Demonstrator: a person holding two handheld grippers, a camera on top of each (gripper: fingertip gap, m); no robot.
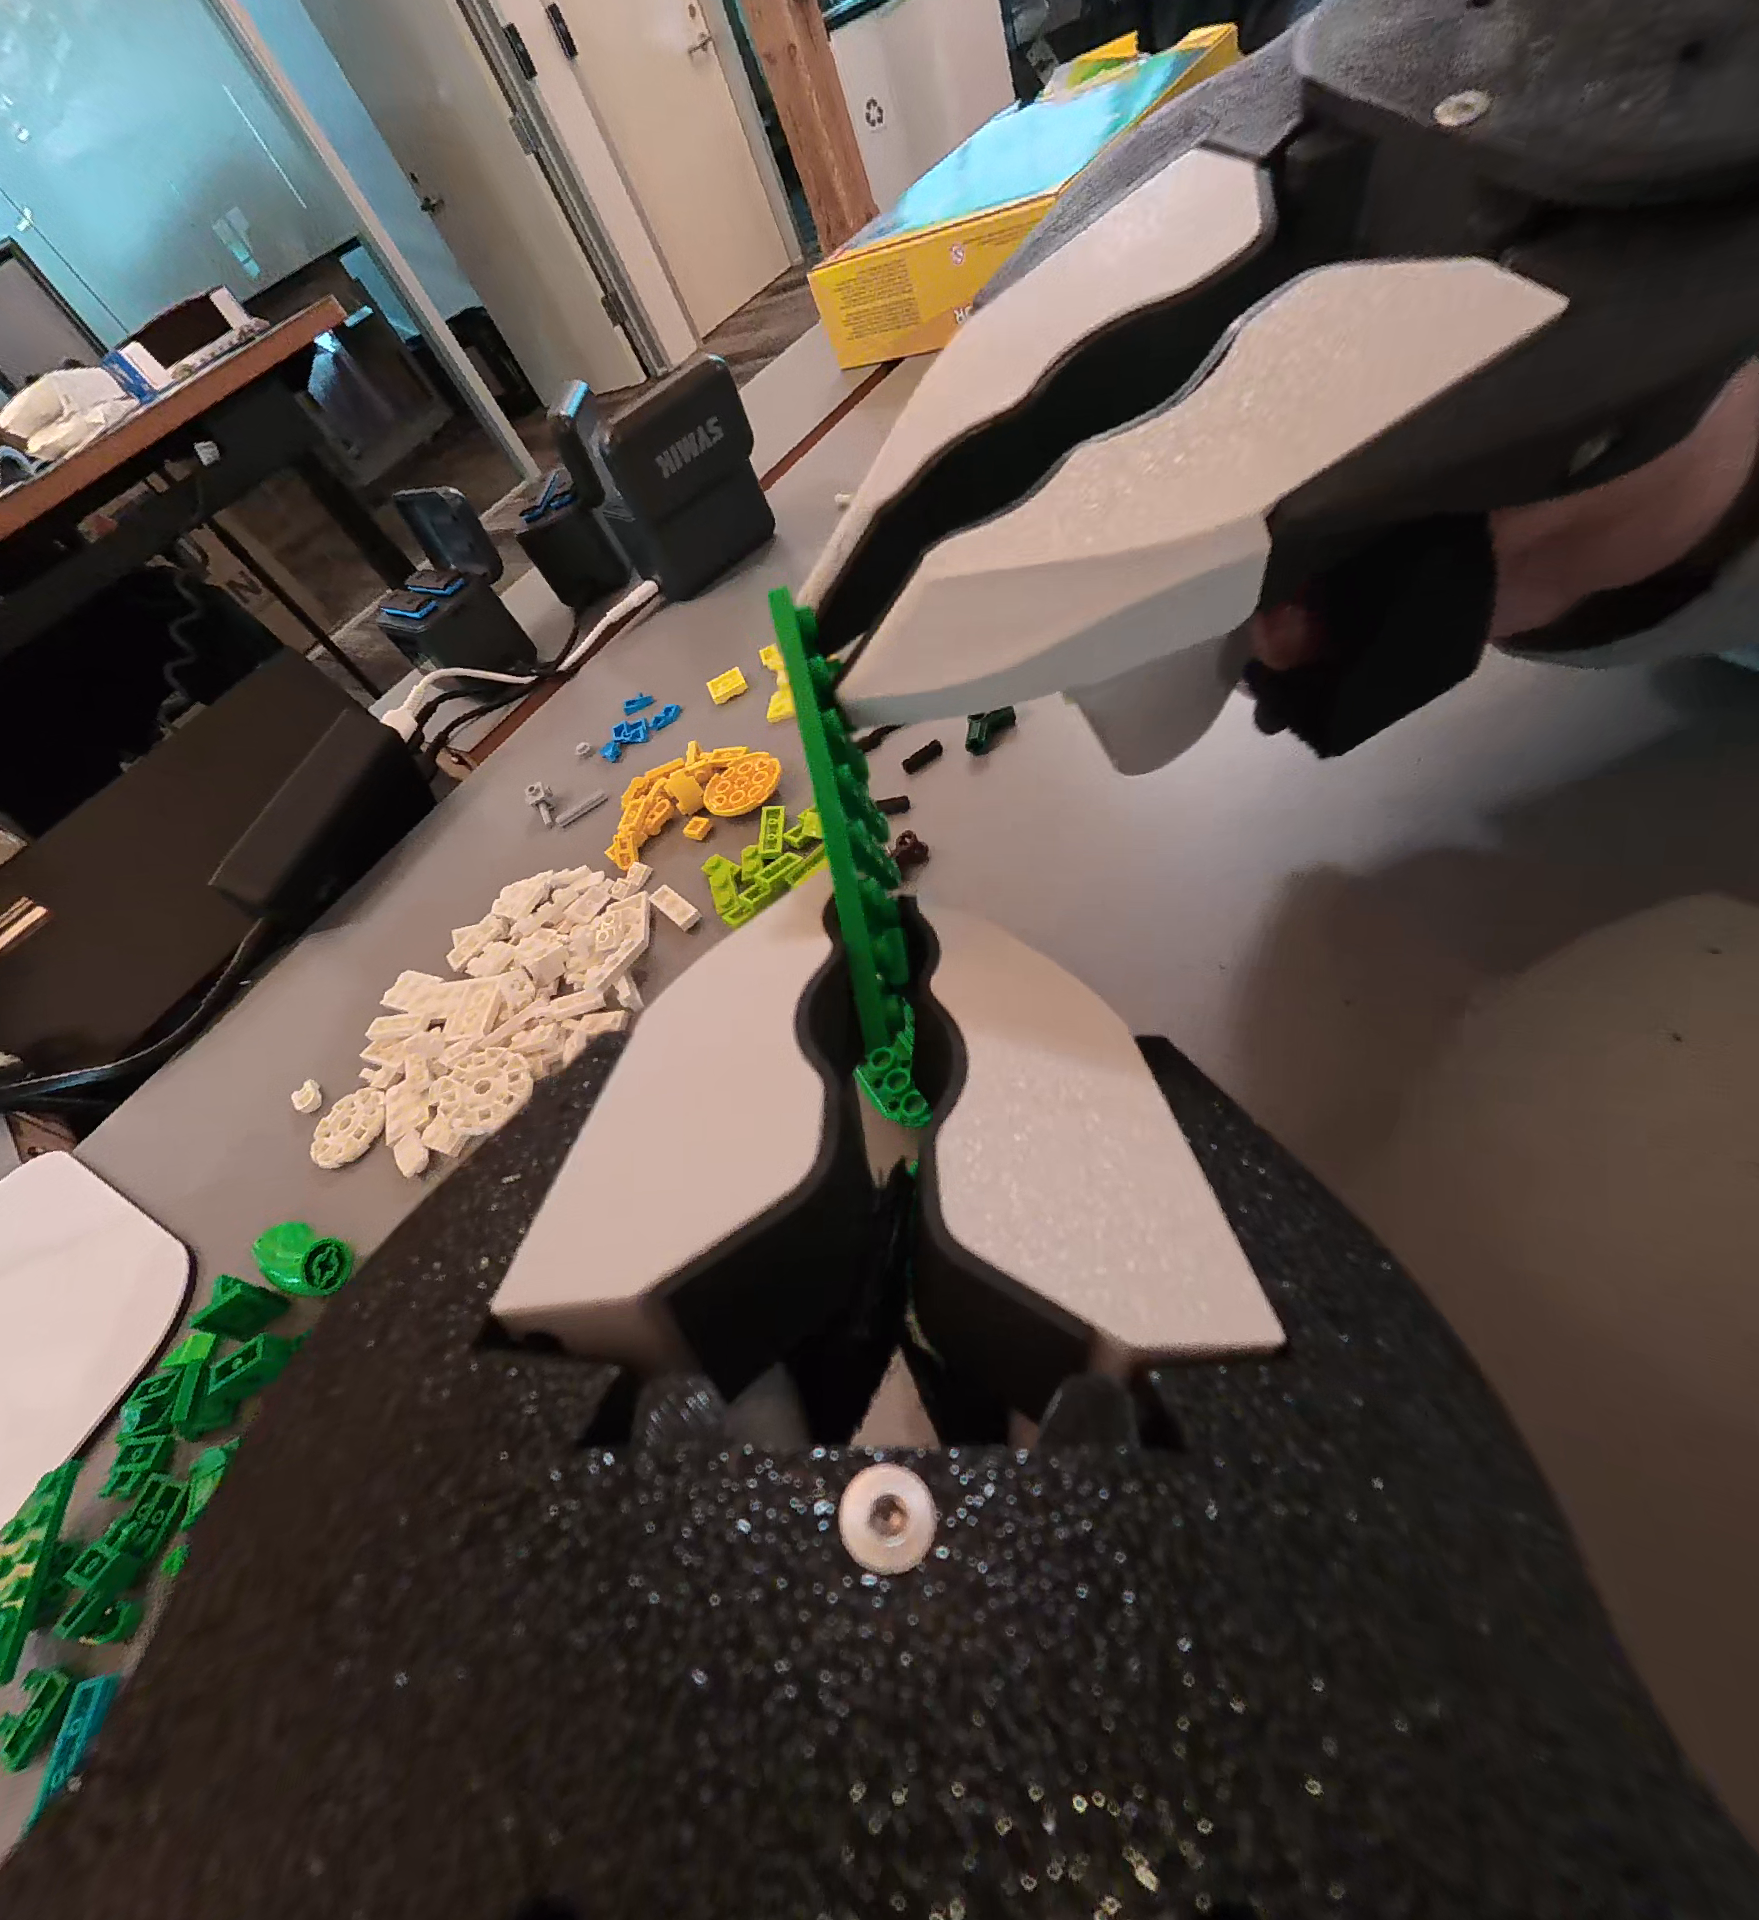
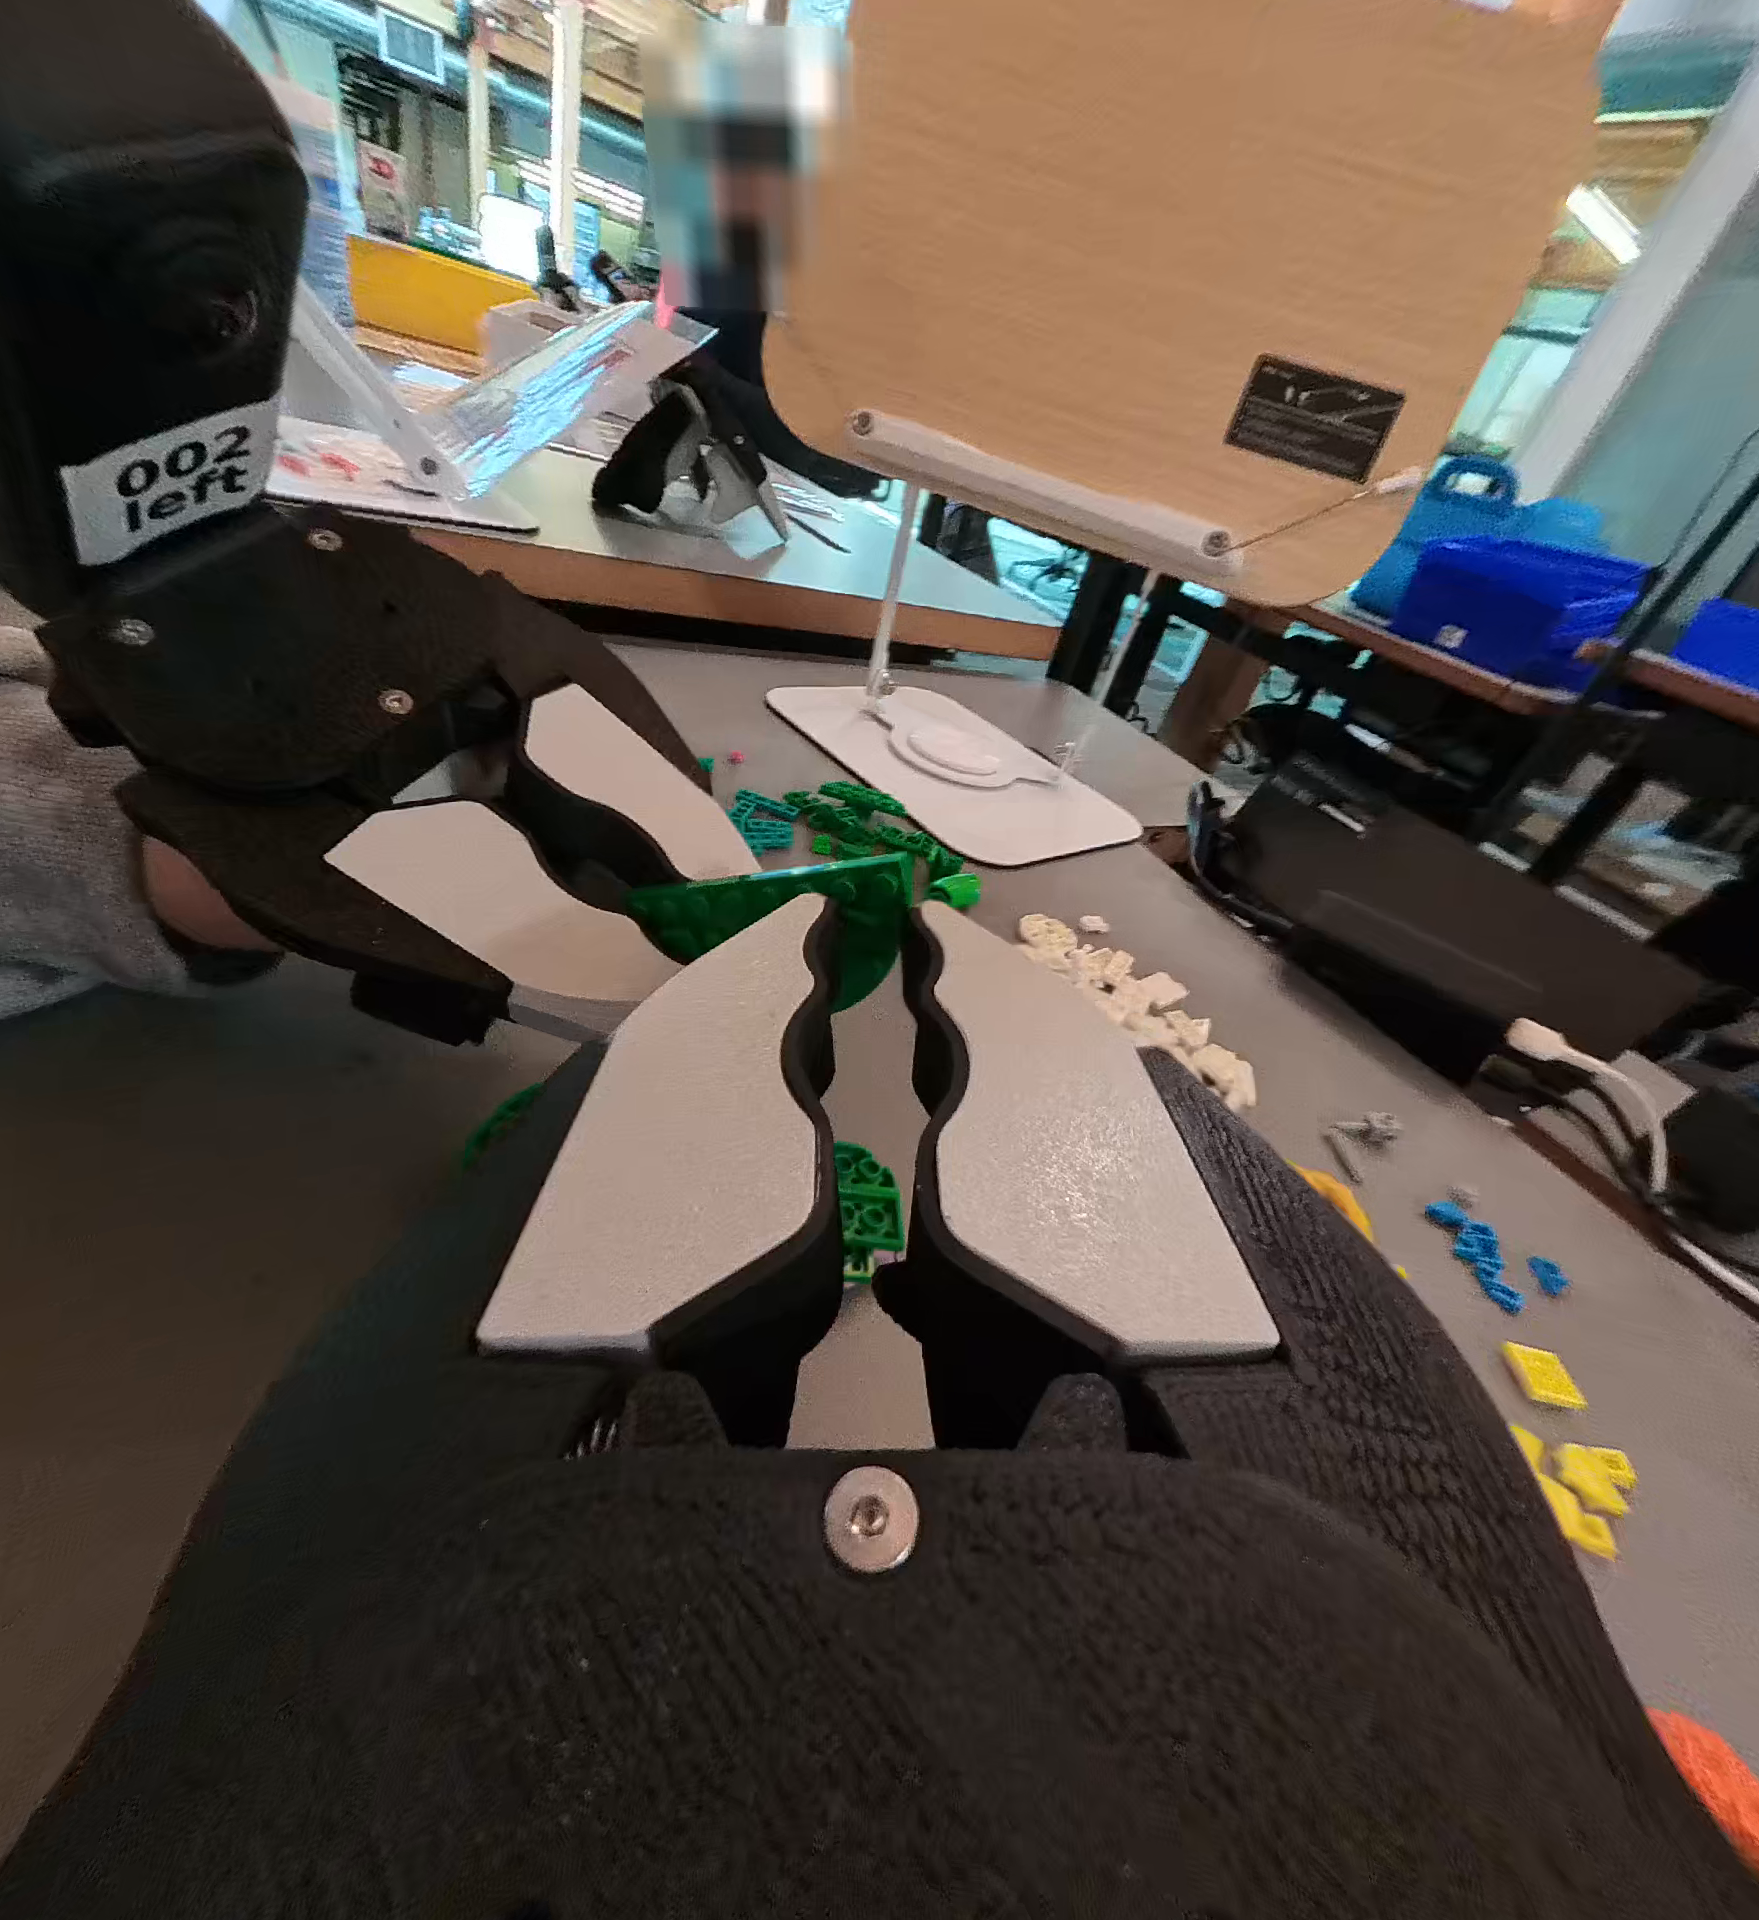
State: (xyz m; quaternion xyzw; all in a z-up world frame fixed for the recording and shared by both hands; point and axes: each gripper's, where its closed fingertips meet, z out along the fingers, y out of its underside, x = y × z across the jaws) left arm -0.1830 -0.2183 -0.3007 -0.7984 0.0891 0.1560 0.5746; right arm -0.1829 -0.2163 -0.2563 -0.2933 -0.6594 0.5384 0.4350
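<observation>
The left gripper (image 1: pixel 870 925) pinches a flat green studded plastic plate (image 1: pixel 833 790) edge-on above the grey table (image 1: pixel 1270 935). The right gripper (image 2: pixel 870 925), jaws slightly parted, meets the plate's far end.

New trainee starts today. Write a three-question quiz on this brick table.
1. True or false: the left gripper clamps a white plate.
2. Which loose pile is biggest? A blue, B white, C orange.
3. Fill in: the pieces nearest the stand base are ___.
Key: 1 false, the plate is green; 2 B, the white pile; 3 green pieces.
</observation>
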